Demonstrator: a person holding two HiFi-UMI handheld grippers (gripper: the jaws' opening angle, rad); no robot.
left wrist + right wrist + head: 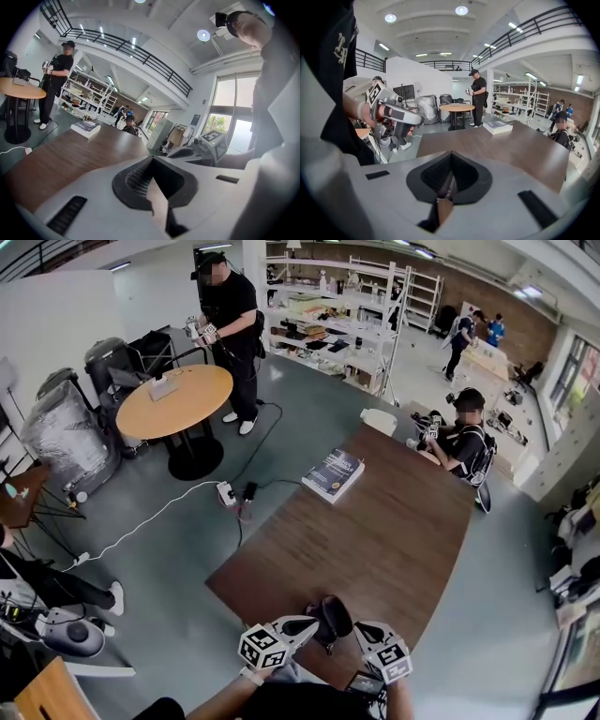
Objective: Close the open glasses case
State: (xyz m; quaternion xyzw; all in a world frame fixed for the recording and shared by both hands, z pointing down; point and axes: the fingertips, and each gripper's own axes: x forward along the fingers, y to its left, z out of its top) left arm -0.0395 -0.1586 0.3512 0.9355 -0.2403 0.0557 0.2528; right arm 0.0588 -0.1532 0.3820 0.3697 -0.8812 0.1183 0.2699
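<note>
A dark rounded object point(331, 617), which looks like the glasses case, lies at the near edge of the brown table point(394, 531) between my two grippers. Whether its lid is up I cannot tell, and neither gripper view shows it. In the head view my left gripper point(312, 623) sits just left of it and my right gripper point(362, 627) just right. The left gripper point(152, 161) has its jaws pressed together with nothing held. The right gripper point(451, 157) is likewise shut and empty. Each gripper view shows the other gripper: the right gripper point(206, 144) and the left gripper point(393, 114).
A dark blue book point(334, 474) lies at the table's far left corner. A seated person point(461, 442) is at the far end. Another person point(230, 329) stands by a round wooden table point(173, 401). Cables and a power strip point(227, 493) lie on the floor to the left.
</note>
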